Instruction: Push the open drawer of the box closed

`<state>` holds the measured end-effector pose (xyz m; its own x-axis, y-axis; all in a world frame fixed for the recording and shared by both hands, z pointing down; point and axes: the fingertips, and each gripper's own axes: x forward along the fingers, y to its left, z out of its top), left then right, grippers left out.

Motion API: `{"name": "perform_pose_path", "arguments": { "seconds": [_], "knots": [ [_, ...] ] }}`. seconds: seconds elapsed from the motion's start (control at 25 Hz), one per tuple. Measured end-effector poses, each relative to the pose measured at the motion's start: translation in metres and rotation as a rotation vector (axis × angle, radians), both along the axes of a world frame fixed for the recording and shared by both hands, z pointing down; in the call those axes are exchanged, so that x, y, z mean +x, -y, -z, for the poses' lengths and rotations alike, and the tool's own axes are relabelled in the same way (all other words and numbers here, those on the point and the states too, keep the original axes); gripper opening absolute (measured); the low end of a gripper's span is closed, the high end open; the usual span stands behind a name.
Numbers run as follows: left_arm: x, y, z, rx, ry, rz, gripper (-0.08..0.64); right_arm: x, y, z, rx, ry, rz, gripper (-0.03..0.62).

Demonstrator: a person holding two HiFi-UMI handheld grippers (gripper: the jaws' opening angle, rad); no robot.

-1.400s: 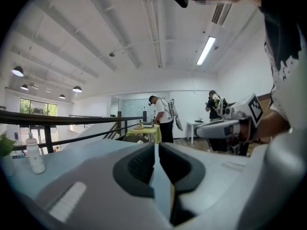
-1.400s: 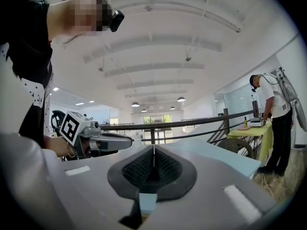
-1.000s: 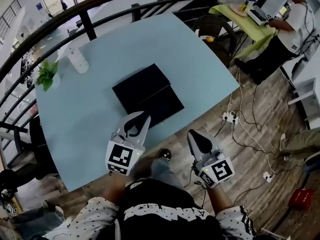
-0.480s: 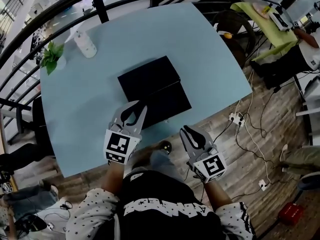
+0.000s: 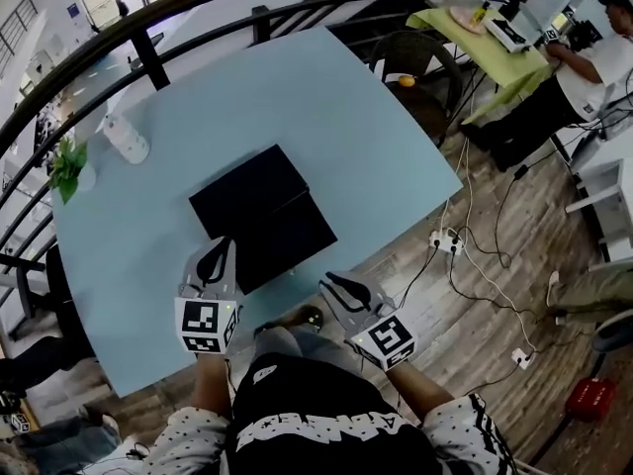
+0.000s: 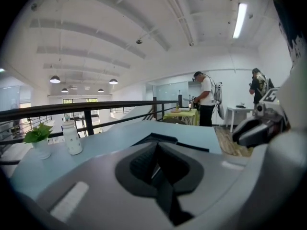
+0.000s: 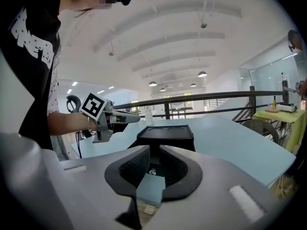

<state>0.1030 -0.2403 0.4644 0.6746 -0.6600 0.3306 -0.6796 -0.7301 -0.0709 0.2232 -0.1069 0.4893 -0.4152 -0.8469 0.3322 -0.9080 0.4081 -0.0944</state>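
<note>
Drawer [image 5: 287, 237] hangs open off the black box [image 5: 245, 188], sticking out toward 5 o'clock, mid light-blue table [image 5: 336, 117]. My left gripper [image 5: 224, 247] sits at the drawer's 9 o'clock, just beside its corner. Jaws together, nothing in 'em. My right gripper [image 5: 330, 283] is at the drawer's 5 o'clock, near the table's edge, apart from the drawer. Its jaws have just been opening & now stand apart w/ nothing between. Box is dead ahead at 12 in the right gripper view.
</note>
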Motion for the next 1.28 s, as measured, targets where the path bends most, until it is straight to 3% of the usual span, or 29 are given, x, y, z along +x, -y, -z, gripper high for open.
{"name": "perform_pose_path", "arguments": {
  "seconds": [0.56,1.28],
  "knots": [
    [-0.038,0.040,-0.030,-0.115,0.043,0.048,0.000,-0.010,0.009,-0.011,-0.052,-0.032,-0.089,0.054],
    [-0.039,0.071,-0.063,-0.247,-0.028,0.030,0.000,-0.028,0.031,-0.059,-0.160,-0.115,-0.144,0.087]
  ]
}}
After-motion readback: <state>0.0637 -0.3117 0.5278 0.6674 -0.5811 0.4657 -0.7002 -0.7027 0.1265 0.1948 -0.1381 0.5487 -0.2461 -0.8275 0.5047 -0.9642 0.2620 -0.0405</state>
